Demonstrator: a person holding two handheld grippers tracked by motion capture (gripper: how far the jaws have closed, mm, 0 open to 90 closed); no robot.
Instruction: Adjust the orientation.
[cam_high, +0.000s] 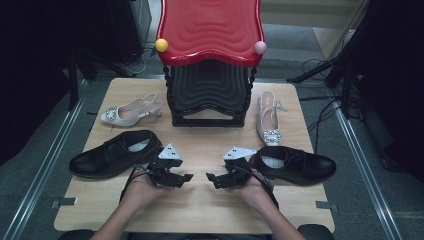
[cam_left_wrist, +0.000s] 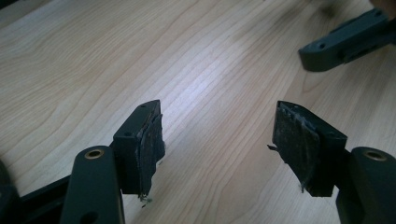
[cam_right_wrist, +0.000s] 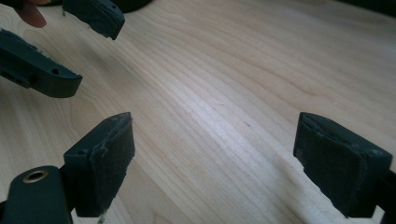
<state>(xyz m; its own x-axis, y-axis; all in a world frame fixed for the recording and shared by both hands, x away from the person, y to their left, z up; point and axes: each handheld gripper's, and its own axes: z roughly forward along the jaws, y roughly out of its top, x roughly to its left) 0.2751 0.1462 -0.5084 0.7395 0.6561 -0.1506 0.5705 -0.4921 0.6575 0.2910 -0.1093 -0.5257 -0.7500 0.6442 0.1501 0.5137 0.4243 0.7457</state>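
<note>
Two black leather shoes lie on the wooden table, one at the left and one at the right. A white jewelled heel lies behind the left shoe and its mate behind the right one. My left gripper and right gripper sit low over the table's front middle, tips facing each other a short gap apart. The left gripper stands open over bare wood. The right gripper is open too, nothing between its pads.
A red-topped rack with black shelves below stands at the back centre, a yellow ball and a pink ball on its front corners. Cables and stand legs lie on the floor at the right.
</note>
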